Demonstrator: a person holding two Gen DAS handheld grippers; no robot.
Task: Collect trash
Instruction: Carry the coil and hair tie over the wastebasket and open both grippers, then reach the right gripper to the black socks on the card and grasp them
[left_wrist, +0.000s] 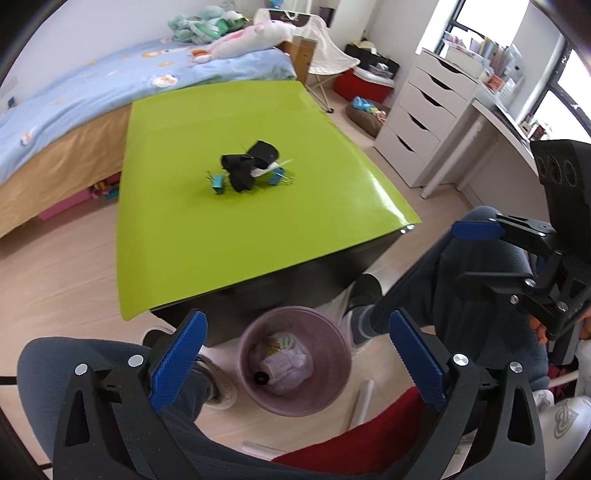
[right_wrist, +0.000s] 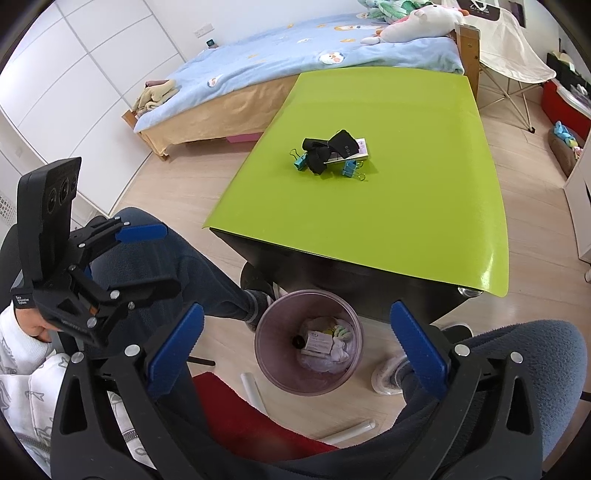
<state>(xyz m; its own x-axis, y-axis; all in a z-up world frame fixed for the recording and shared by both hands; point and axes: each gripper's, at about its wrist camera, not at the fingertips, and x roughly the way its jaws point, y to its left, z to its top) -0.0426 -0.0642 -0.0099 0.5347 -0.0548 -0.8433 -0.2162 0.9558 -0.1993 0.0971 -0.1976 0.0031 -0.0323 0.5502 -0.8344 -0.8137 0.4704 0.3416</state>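
Both grippers gape above bin; contents seemingly paper.

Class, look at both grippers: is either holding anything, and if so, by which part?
Nothing is held. The left gripper and right gripper both have open, empty jaws above the bin.

White card half under black cloth

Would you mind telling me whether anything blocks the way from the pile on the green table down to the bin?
Nothing visible does: the pile sits alone on the table, and the bin stands open-topped below its near edge.
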